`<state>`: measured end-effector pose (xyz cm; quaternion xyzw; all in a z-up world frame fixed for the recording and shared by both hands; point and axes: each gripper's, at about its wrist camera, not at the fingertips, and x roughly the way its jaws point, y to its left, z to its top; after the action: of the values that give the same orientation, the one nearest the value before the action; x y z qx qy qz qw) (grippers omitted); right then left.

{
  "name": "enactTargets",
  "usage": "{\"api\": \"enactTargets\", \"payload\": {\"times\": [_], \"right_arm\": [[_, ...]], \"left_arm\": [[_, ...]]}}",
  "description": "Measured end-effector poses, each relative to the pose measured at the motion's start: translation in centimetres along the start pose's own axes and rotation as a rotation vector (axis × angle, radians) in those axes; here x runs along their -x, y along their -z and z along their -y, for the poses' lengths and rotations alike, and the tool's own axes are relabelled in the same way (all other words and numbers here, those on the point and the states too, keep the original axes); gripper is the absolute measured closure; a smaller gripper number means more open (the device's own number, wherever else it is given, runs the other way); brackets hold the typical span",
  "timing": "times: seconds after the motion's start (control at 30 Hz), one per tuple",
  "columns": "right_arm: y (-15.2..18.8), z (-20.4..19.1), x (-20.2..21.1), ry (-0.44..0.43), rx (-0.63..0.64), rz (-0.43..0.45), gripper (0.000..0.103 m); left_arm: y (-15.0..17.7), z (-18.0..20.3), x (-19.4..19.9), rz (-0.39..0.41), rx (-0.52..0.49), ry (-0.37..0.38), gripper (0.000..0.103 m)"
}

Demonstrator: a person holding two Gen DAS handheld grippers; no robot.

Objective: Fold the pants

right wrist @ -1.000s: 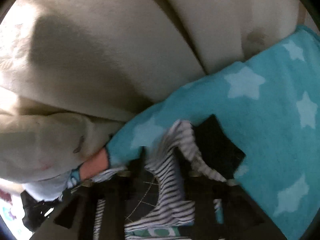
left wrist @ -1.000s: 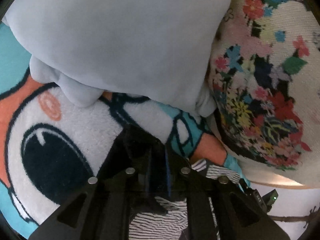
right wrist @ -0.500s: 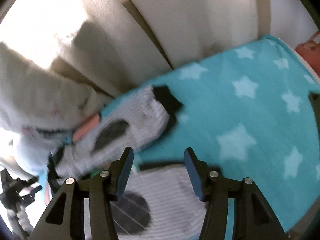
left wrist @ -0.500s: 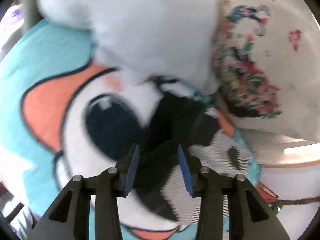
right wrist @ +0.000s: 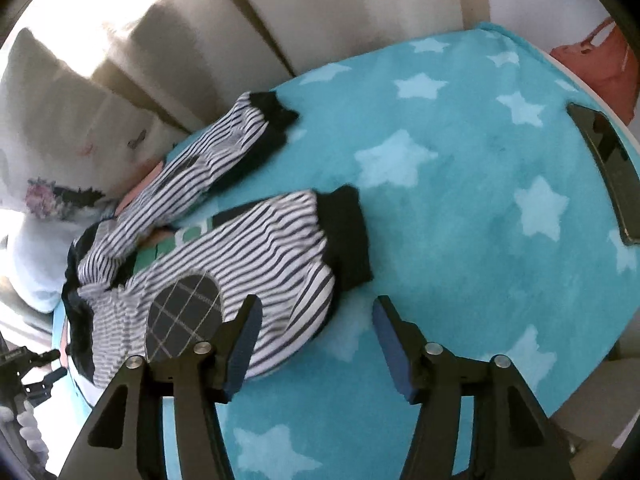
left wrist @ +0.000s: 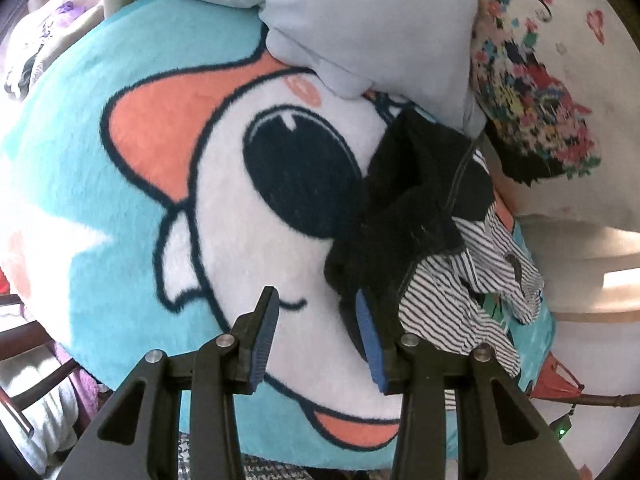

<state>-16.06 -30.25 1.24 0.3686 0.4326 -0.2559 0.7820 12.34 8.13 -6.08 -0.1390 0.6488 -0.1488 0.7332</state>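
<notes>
Your striped pants (right wrist: pixel 224 256) lie on the turquoise blanket (right wrist: pixel 460 208) with their long axis running across the right wrist view from lower left to upper right: the black waistband (right wrist: pixel 78 320) bunches at the left and the two legs reach toward the black cuffs on the right. The legs are splayed apart, the far one (right wrist: pixel 208 164) angling up toward the sofa back, the near one (right wrist: pixel 280 248) lying just ahead of your right gripper (right wrist: pixel 316 344), with its dark checked knee patch (right wrist: pixel 184 316) facing up. Your right gripper is spread wide with nothing between its pads; its left pad (right wrist: pixel 246 344) sits over the near leg. Your left gripper (left wrist: pixel 320 336) is likewise released and empty, its right pad (left wrist: pixel 370 344) just beside the waistband end of the pants (left wrist: pixel 420 208). There the blanket (left wrist: pixel 140 184) shows a big cartoon face. A pale blue cushion (left wrist: pixel 372 20) and a flowered pillow (left wrist: pixel 552 92) rest beyond it. In the right view, cream sofa cushions (right wrist: pixel 340 8) stand behind the blanket, and a dark flat object (right wrist: pixel 608 168) lies near its right edge.
</notes>
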Motion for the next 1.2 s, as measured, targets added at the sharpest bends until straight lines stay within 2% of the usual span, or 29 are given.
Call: {"api": "enactTargets", "payload": {"times": [0.2,0.43,1.0,1.13,1.2], "right_arm": [[1.0,-0.5,-0.5,0.009,0.029,-0.022,0.04],[1.8,-1.3,-0.7,0.048,0.105,-0.027,0.034],[1.6,0.6,-0.3,-0.088,0.049,-0.038,0.032],[1.4,0.5,-0.4,-0.096,0.05,-0.054,0.032],[1.3,0.6,-0.4,-0.101,0.047,-0.058,0.032]], "left_arm": [[0.9,-0.2,0.7,0.006,0.001,-0.004,0.064],[1.6,-1.2,1.1,0.012,0.027,-0.007,0.064],[2.5,-3.0,0.5,0.03,0.074,0.048,0.063],[1.9,-2.9,-0.3,0.025,0.079,0.055,0.062],[1.2,-2.2,-0.4,0.034,0.07,0.082,0.062]]}}
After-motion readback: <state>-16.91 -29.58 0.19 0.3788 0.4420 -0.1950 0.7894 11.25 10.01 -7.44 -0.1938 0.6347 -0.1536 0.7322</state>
